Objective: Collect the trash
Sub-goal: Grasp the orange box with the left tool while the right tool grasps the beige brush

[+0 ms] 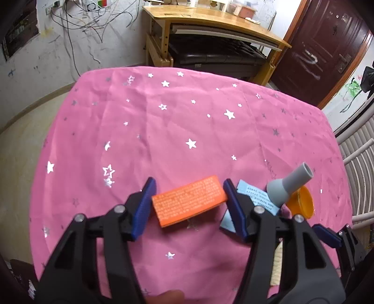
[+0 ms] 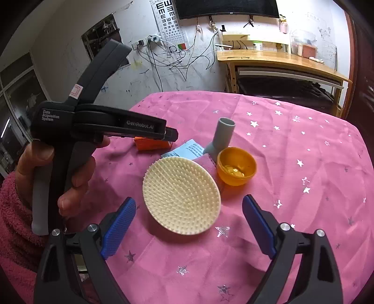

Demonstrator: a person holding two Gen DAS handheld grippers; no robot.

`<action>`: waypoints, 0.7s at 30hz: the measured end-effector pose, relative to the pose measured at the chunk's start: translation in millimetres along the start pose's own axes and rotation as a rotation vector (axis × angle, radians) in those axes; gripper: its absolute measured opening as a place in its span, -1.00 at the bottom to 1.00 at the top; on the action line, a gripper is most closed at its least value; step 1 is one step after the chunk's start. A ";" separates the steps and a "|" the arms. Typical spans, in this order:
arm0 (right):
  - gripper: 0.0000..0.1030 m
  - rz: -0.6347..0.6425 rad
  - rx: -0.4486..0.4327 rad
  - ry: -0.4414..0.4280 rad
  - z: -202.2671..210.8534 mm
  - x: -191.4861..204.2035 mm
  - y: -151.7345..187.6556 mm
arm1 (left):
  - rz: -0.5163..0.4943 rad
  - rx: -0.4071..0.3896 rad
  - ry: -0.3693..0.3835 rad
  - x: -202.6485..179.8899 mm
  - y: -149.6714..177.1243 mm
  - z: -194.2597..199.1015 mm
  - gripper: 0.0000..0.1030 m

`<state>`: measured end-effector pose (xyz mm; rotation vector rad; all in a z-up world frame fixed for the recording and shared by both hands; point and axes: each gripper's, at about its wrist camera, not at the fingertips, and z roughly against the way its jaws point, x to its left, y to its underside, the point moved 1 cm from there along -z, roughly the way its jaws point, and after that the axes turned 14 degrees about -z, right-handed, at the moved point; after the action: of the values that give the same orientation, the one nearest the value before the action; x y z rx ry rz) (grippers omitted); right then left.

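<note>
An orange box [image 1: 189,202] printed with white text lies on the pink star-print tablecloth [image 1: 187,117]. My left gripper [image 1: 189,187] points down at it, and its blue pads touch the box's two short ends. The right wrist view shows this gripper [image 2: 171,135] from the side, over the orange box [image 2: 152,145]. A light blue paper slip [image 1: 252,194] lies just right of the box. My right gripper [image 2: 189,224] is open, low over a round cream bristle pad [image 2: 181,195], with nothing between its fingers.
A grey funnel-shaped tube [image 2: 221,138] and an orange bowl [image 2: 236,168] sit beyond the bristle pad. Behind the table stand a wooden desk [image 1: 210,18] and a dark door [image 1: 327,46]. A white slatted chair [image 1: 357,145] is at the right edge.
</note>
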<state>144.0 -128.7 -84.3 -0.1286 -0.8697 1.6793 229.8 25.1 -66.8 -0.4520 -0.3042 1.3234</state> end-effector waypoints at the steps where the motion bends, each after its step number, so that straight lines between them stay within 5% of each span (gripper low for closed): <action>1: 0.67 0.004 0.008 0.002 -2.5 2.1 0.0 | 0.001 -0.004 0.003 0.6 0.9 0.3 0.09; 14: 0.67 0.005 0.057 0.037 -23.2 9.3 -4.3 | 0.036 -0.053 0.002 13.4 5.8 22.3 0.09; 17: 0.43 0.004 0.044 0.045 -22.1 7.3 -3.3 | 0.041 -0.057 0.000 13.1 8.1 24.9 0.09; 18: 0.21 0.005 0.040 0.048 -21.3 6.7 -3.9 | 0.042 -0.058 -0.001 12.5 8.8 25.3 0.09; 21: 0.20 -0.006 0.034 0.033 -18.9 3.4 -4.1 | 0.044 -0.062 -0.003 10.9 10.7 28.3 0.09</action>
<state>155.9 -116.6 -94.1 -0.1307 -0.8158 1.6810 210.0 41.7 -47.6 -0.5114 -0.3407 1.3608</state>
